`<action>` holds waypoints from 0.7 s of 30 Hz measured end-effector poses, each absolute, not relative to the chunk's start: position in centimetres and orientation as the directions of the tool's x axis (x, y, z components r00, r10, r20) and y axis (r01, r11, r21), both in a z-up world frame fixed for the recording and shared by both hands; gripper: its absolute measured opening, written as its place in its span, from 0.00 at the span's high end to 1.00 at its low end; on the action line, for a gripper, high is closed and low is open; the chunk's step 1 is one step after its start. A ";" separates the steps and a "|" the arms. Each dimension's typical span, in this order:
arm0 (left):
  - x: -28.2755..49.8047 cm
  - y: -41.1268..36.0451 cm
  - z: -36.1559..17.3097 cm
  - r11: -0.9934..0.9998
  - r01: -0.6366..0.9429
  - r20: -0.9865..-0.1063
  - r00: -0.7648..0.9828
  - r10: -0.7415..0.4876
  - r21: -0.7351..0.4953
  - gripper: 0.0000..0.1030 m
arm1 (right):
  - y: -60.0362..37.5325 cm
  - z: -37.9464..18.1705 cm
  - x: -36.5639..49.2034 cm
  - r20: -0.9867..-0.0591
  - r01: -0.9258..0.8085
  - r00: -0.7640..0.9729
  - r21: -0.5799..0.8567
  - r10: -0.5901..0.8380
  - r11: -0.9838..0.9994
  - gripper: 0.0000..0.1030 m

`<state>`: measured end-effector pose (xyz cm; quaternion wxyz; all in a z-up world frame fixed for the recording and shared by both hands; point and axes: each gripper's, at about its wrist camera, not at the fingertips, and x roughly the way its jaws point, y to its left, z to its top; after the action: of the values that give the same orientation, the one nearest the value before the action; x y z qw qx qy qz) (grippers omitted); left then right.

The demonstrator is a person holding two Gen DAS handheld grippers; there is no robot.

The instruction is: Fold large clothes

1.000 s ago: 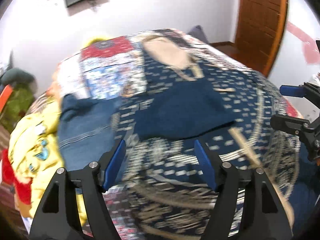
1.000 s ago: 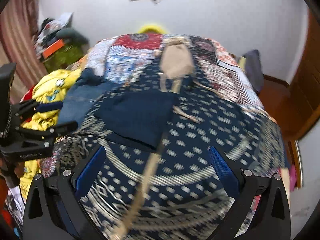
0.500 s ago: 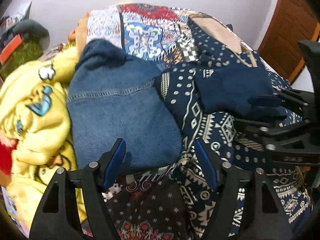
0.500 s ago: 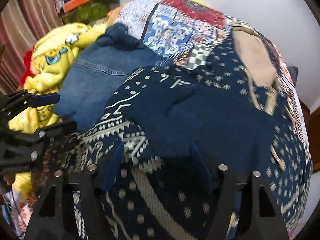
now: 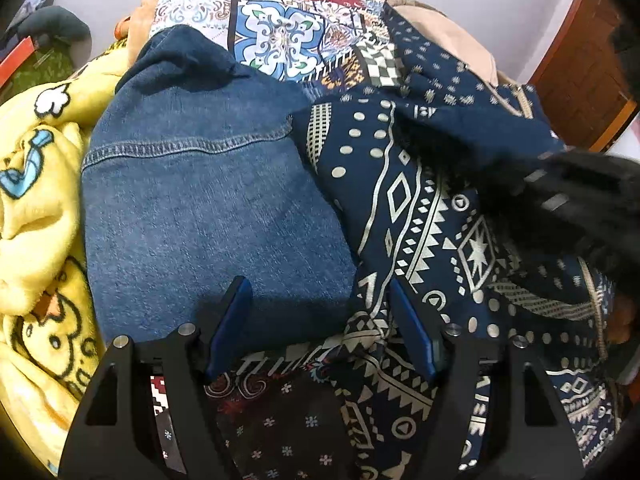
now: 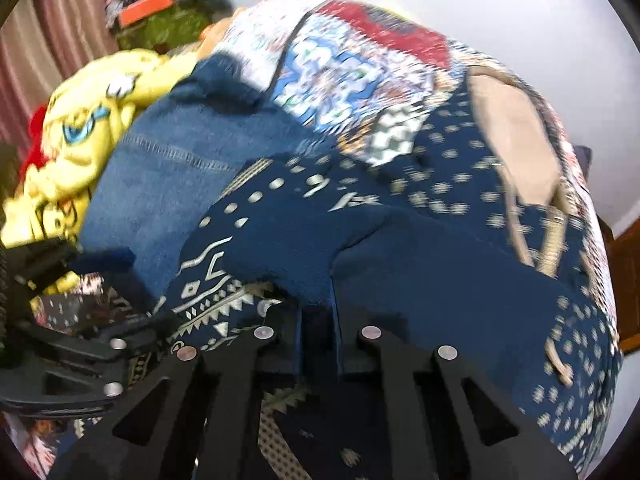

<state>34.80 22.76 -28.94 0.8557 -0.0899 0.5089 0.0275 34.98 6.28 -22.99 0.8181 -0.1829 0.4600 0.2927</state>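
Right gripper [image 6: 318, 320]: jaws pinching a fold of the navy garment [image 6: 420, 272]. Left gripper [image 5: 320, 320]: jaws spread, hovering at the garment's left edge beside the jeans [image 5: 208, 200]. Garment lies bunched on the bed [image 5: 288, 32], partly overlapping the jeans.

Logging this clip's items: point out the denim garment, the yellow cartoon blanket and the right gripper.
denim garment [image 5: 208, 200], left wrist view, middle of its blue panel.
yellow cartoon blanket [image 5: 36, 216], left wrist view, fleece fold.
right gripper [image 6: 318, 320], right wrist view, between its fingertips.
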 end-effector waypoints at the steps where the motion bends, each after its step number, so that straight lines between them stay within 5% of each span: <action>1: 34.8 22.6 -29.0 0.984 -0.140 -0.875 0.482 -0.034 -0.115 0.30 | 5.3 -22.1 34.9 -0.845 -0.631 0.424 -0.017 0.326 0.775 0.90; 11: 34.9 22.1 -29.2 0.980 -0.190 -0.886 0.462 0.033 -0.063 0.28 | -6.9 -13.6 34.7 -0.733 -0.448 0.577 0.085 0.360 0.890 0.90; 21: 35.2 22.1 -29.4 0.966 -0.256 -0.901 0.426 0.079 -0.036 0.23 | -18.8 -14.0 34.9 -0.738 -0.245 0.613 0.162 0.282 0.956 0.90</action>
<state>35.19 22.08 -29.42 0.8401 -0.0841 0.5265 0.0998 34.91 -18.82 -14.05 0.8977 0.0225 0.4149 0.1466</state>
